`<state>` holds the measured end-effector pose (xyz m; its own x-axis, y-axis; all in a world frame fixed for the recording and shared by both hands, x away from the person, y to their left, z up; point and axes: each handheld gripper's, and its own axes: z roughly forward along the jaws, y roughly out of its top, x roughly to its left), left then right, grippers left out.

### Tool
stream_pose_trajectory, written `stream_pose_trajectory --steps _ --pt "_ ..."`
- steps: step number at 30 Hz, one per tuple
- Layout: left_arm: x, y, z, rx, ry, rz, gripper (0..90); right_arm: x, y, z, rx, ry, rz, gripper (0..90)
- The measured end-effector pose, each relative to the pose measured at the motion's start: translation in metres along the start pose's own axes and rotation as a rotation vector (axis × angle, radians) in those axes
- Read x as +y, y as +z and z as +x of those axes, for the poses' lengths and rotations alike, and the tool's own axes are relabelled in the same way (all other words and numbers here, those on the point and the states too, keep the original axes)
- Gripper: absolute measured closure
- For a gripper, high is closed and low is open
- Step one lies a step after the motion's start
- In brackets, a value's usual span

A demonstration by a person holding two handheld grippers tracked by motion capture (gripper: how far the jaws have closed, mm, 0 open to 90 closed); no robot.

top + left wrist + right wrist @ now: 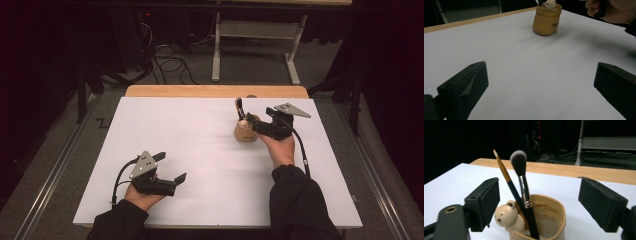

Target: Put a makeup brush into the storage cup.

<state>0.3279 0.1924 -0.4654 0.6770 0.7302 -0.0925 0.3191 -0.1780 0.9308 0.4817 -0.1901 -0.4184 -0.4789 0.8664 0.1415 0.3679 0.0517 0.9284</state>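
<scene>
A tan cup [245,132] with a small bear figure [505,216] on its rim stands on the white table top [200,150], right of centre. In it lean a fluffy makeup brush [522,182] and a thin paint brush [505,173]. My right gripper [254,123] hovers at the cup's right side, open. In the right gripper view its pads [485,200] stand wide on either side of the two brushes without touching them. My left gripper [171,166] rests near the front left, open with nothing between its jaws, and faces the cup [546,23] from a distance.
A wooden strip [215,91] runs along the table's far edge. Behind it stand a white desk frame [255,45] and loose cables [170,62] on the floor. The person's right hand [614,10] is beside the cup. Bare white surface lies between the two grippers.
</scene>
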Motion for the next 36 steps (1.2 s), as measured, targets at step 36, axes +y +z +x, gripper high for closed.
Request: stream_pose_trajectory --steps 36 --pt "0.0 0.001 0.002 0.009 -0.008 0.0 0.3 -0.021 -0.032 0.015 0.063 -0.069 0.04 0.4"
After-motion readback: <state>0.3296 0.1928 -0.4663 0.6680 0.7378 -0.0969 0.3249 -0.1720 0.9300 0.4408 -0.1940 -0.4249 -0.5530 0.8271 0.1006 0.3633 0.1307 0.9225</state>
